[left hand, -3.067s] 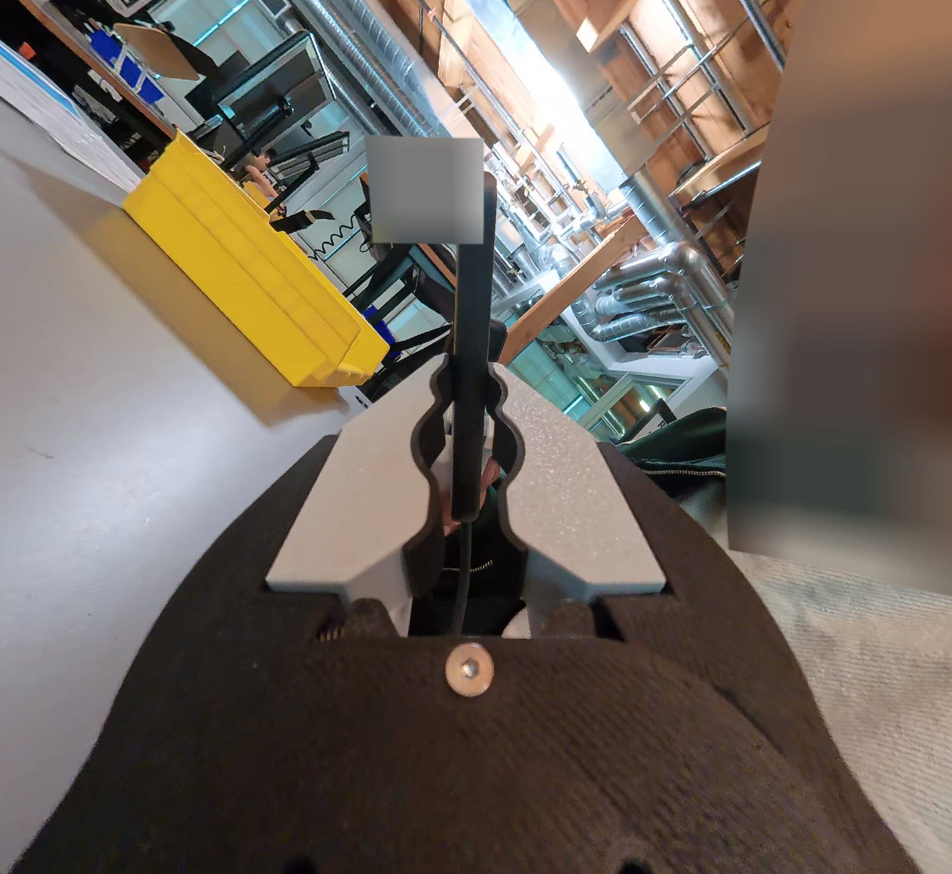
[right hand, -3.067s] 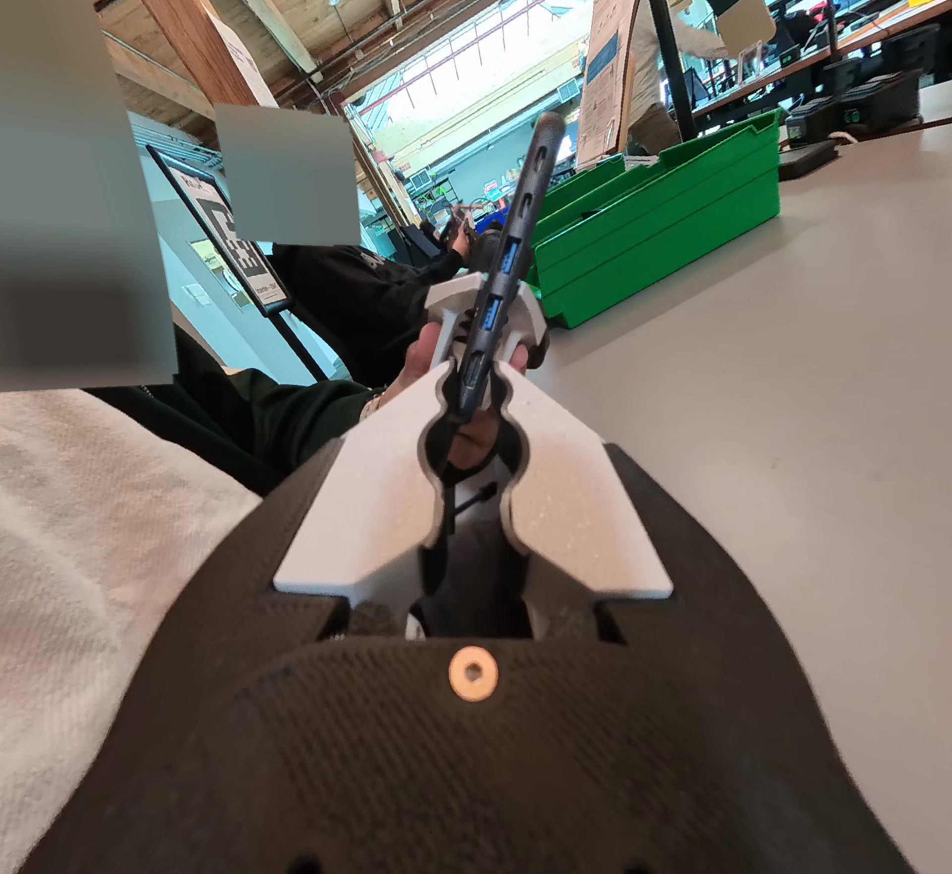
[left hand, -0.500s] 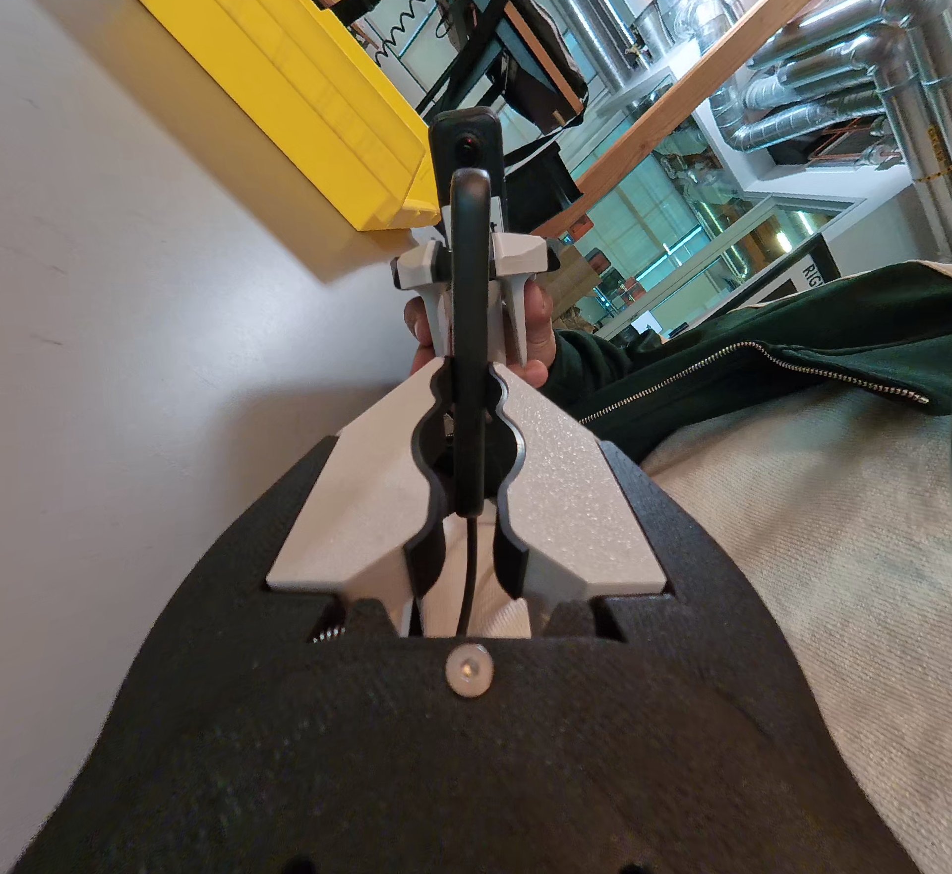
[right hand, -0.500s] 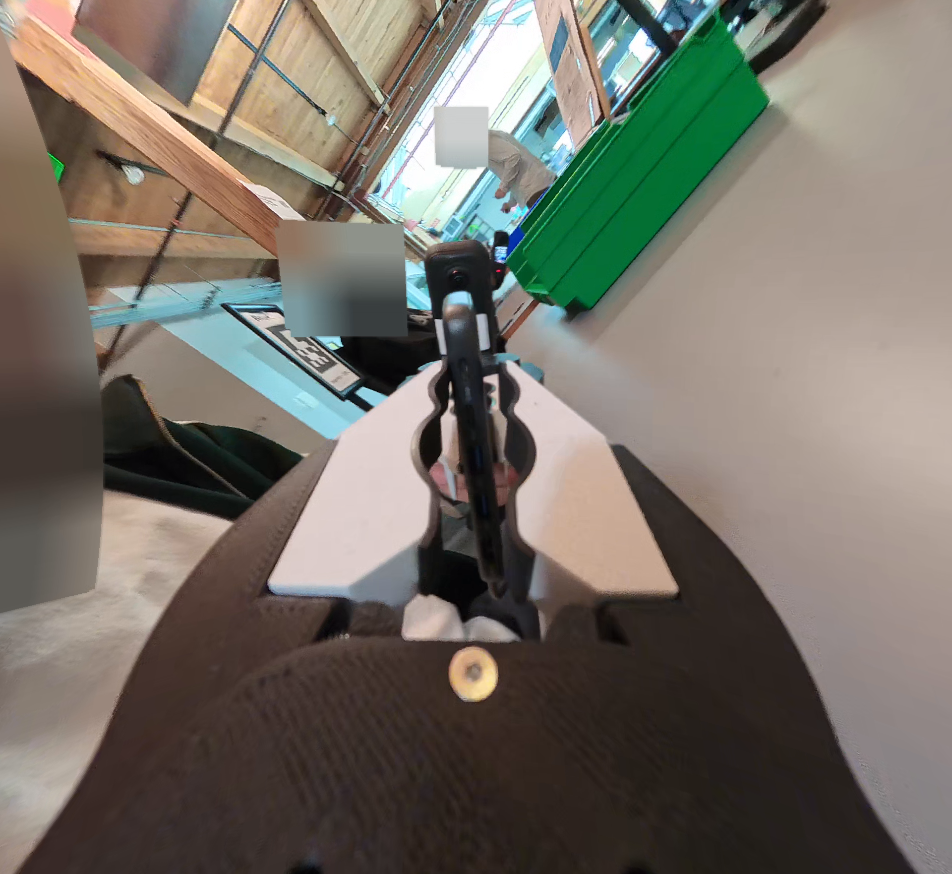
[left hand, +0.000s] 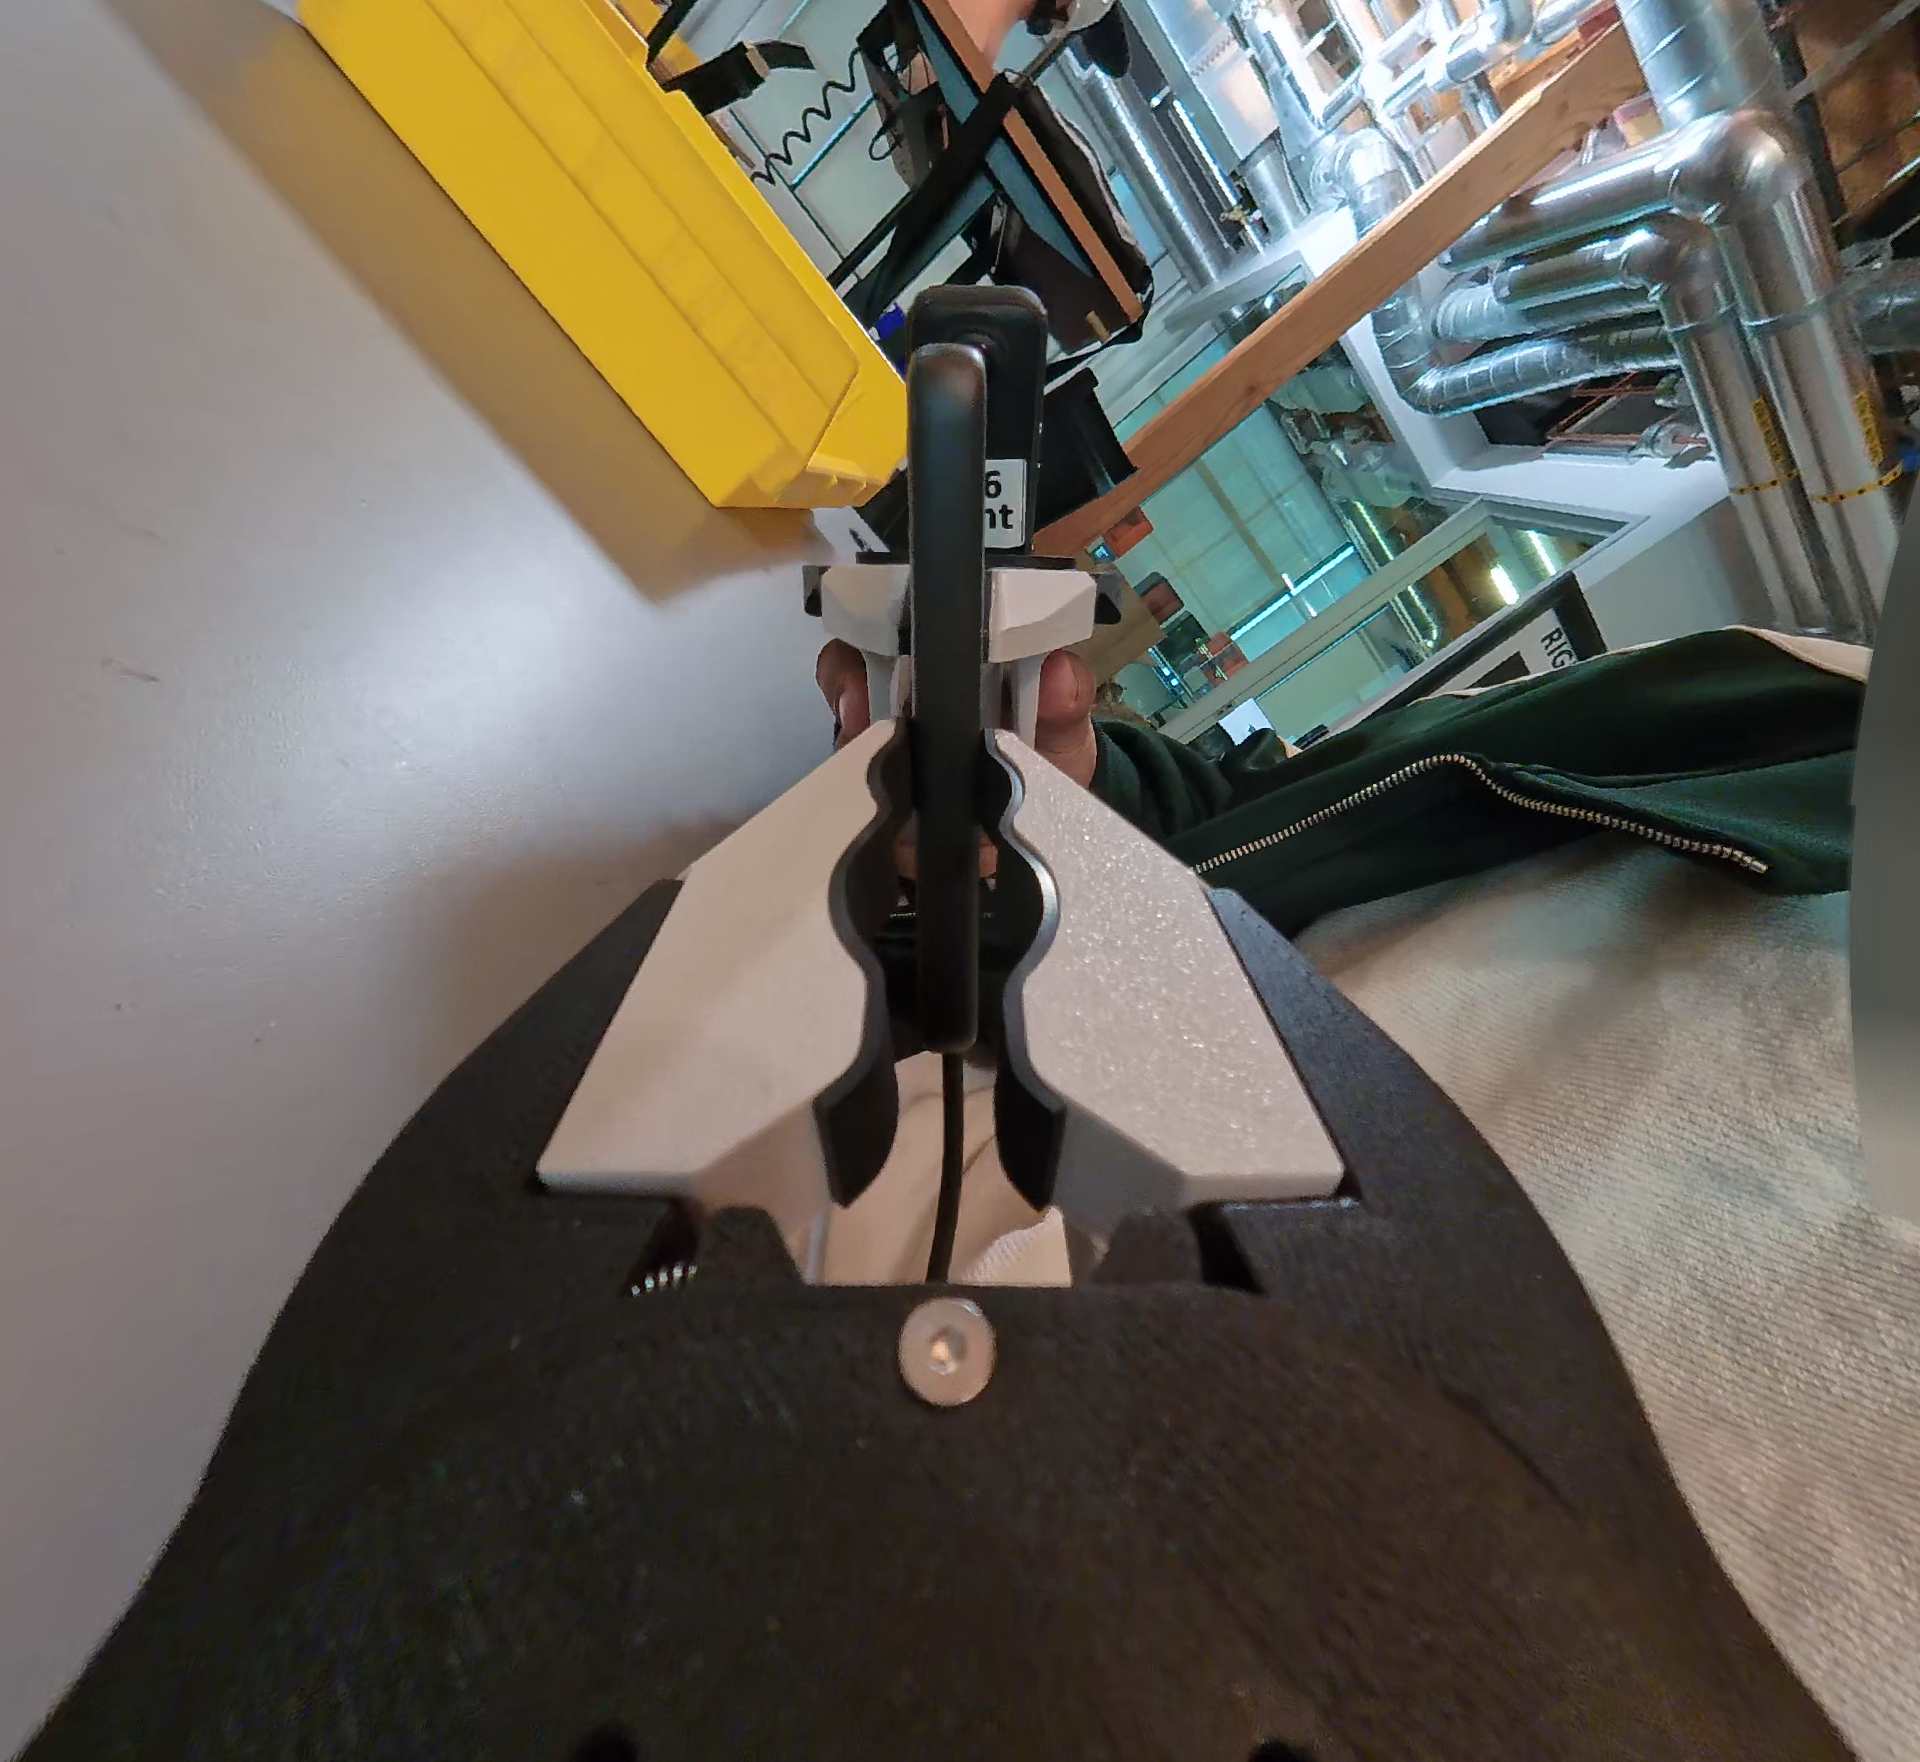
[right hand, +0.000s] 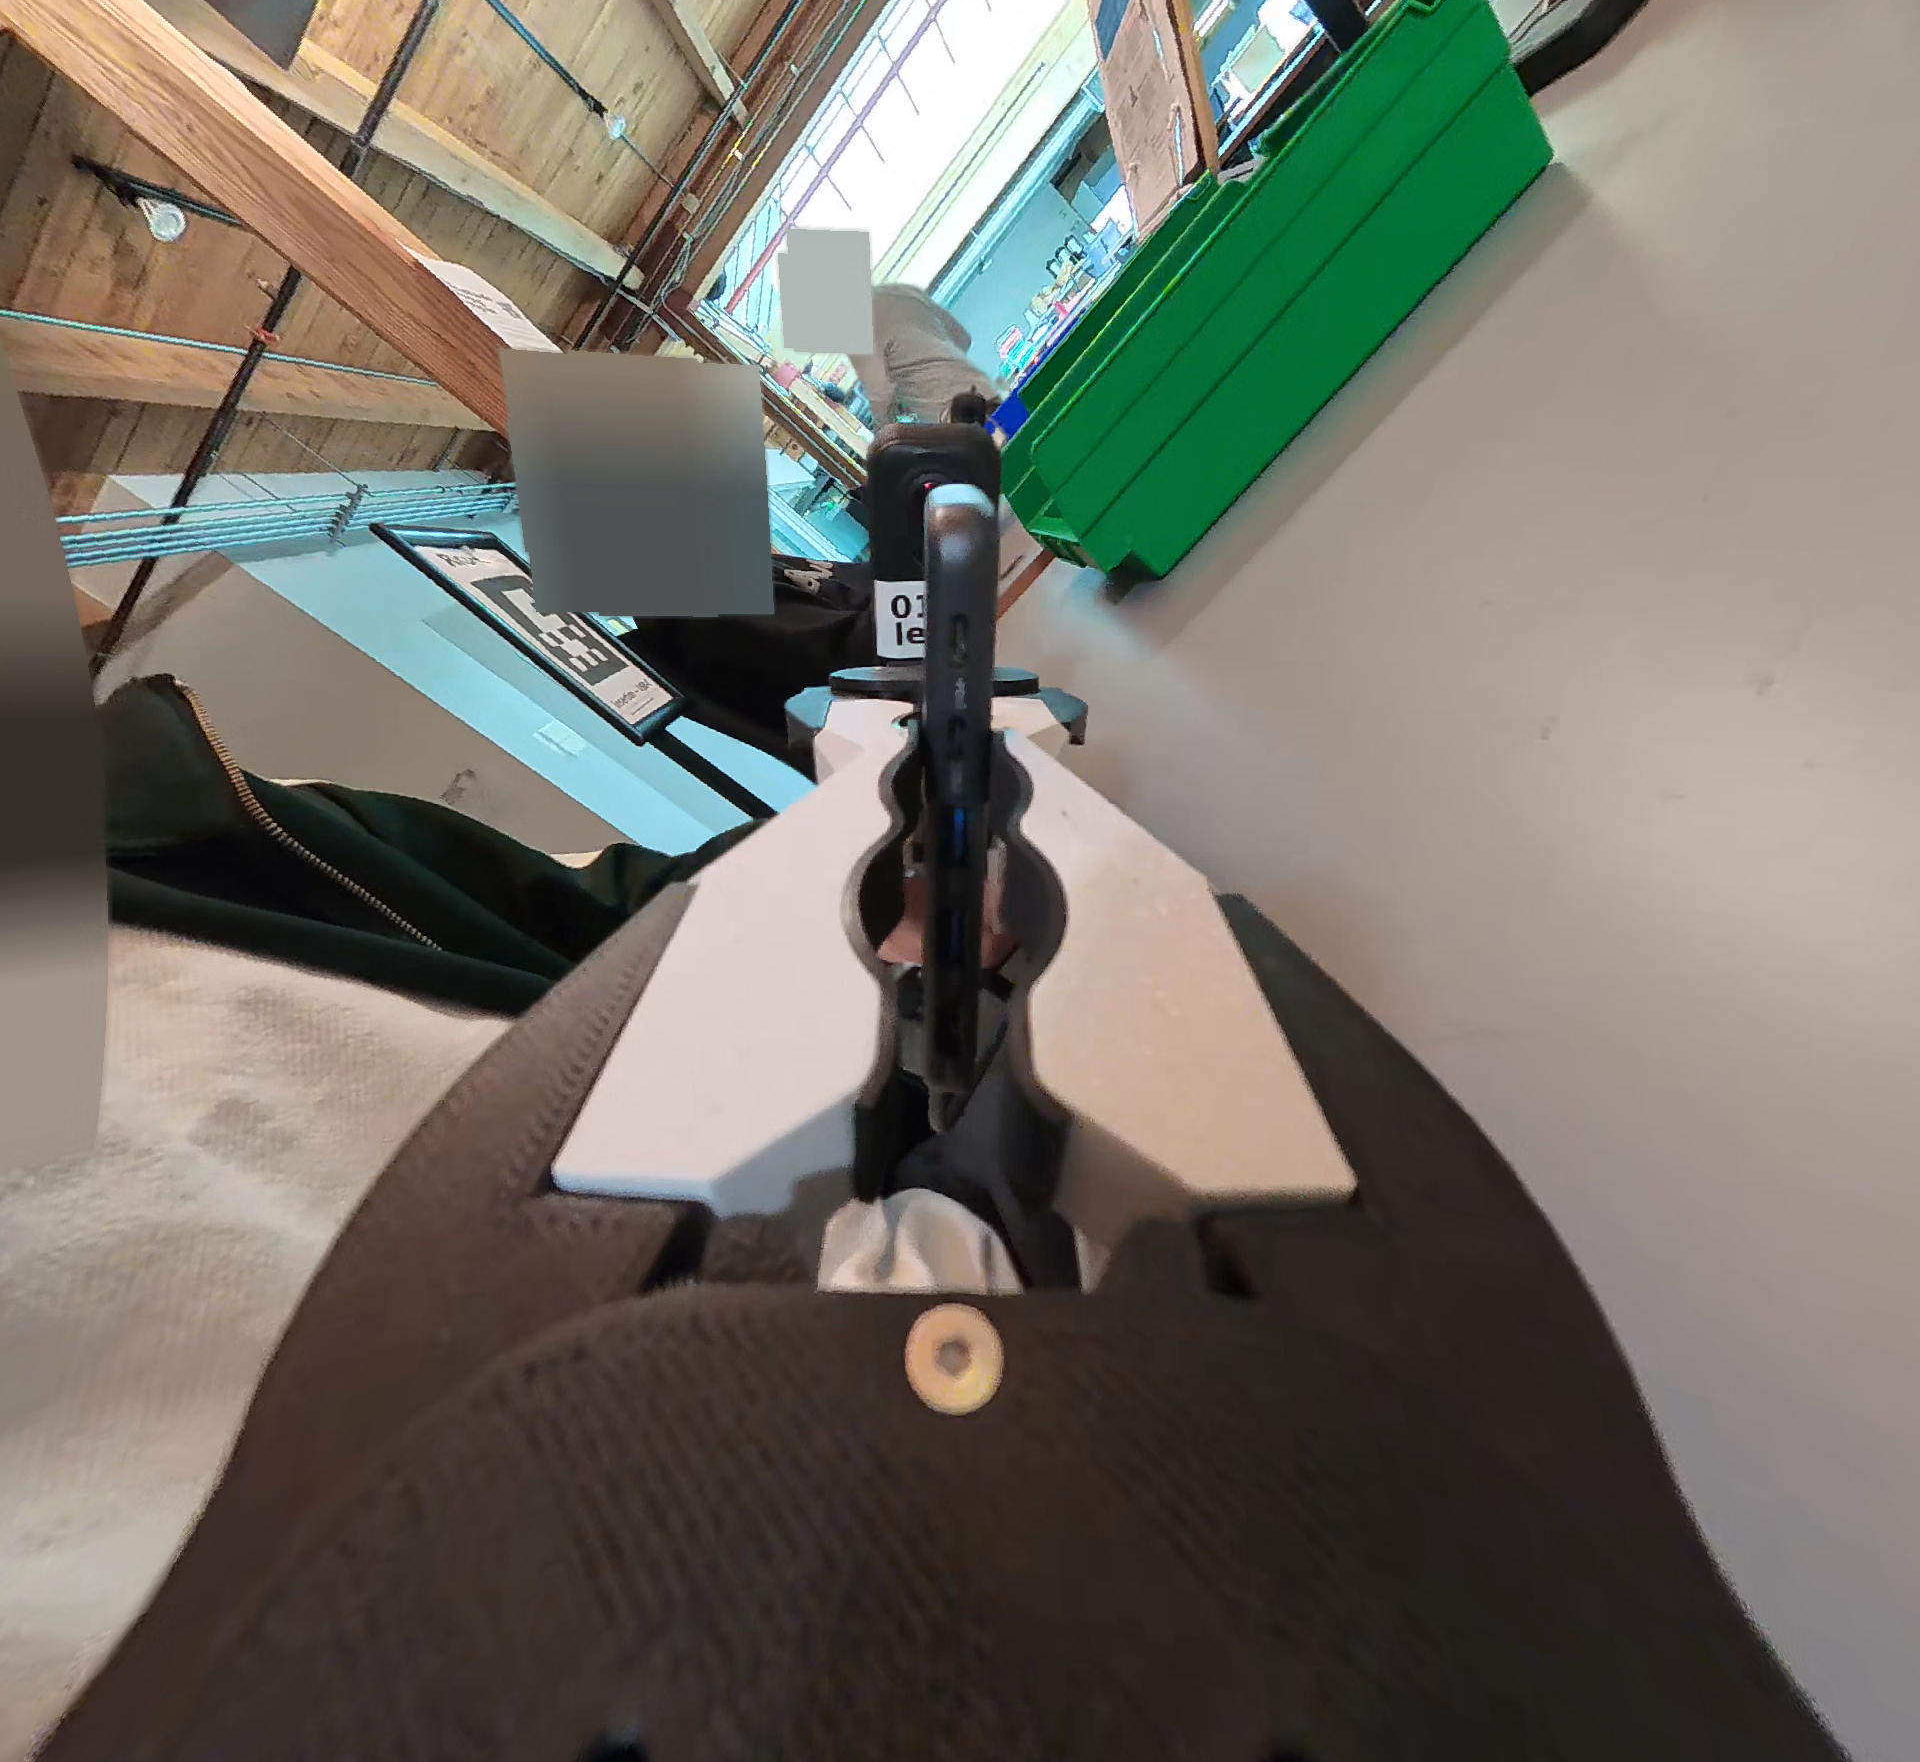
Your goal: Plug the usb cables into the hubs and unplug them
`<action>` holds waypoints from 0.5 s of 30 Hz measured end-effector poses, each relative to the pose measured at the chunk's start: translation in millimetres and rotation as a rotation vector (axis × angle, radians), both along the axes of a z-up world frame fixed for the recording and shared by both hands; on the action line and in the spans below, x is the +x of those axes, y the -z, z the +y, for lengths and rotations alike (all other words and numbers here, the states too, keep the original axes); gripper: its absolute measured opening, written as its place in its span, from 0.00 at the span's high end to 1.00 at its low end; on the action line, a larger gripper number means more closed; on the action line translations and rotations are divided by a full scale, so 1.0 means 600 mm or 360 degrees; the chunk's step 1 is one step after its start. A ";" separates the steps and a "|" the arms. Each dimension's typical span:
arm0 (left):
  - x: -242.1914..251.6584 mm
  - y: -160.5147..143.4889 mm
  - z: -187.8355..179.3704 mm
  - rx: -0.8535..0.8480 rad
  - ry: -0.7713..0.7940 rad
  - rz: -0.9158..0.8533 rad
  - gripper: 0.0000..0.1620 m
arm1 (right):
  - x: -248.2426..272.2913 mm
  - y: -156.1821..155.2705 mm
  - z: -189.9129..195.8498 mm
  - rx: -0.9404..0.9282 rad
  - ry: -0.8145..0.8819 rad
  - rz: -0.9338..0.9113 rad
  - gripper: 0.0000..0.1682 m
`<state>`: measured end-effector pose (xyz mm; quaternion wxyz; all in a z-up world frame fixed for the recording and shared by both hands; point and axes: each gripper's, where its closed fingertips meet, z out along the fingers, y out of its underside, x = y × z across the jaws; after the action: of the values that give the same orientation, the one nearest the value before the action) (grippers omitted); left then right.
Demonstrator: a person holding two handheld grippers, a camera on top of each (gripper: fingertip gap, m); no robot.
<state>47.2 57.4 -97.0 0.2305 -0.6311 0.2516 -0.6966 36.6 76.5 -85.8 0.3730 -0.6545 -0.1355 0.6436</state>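
Between the grey fingers of my left gripper (left hand: 945,777) stands a slim black USB hub with rounded ends (left hand: 943,632), seen edge-on and upright, and my jaws are clenched on its flat sides. Its thin black cable (left hand: 943,1182) drops from the lower end toward my palm. Straight across from it my right gripper (left hand: 951,616) faces me, its fingers closed on the same hub from the opposite side. From the right wrist view, my right gripper (right hand: 951,777) is likewise clamped on the dark hub (right hand: 958,673), and blue ports show along the narrow edge; the left gripper (right hand: 935,710) sits just behind it. Both grippers hold the hub in the air above the pale grey table (left hand: 260,673). 1 long yellow plastic bin (left hand: 582,185) rests on the table on my left, and 1 green plastic bin (right hand: 1278,299) on my right.
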 end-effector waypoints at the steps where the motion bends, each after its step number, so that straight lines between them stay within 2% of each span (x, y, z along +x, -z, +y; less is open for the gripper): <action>1: 0.000 0.000 0.000 -0.0002 0.0001 -0.0002 0.95 | 0.000 0.000 0.000 0.0013 0.0003 -0.0008 0.94; 15: -0.002 -0.003 0.004 -0.0024 -0.0014 -0.0026 0.95 | 0.007 -0.005 0.004 0.0046 0.0025 -0.0004 0.94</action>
<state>45.8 60.1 -95.0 0.2308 -0.6282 0.2416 -0.7027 41.0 78.6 -83.1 0.3873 -0.6509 -0.1401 0.6377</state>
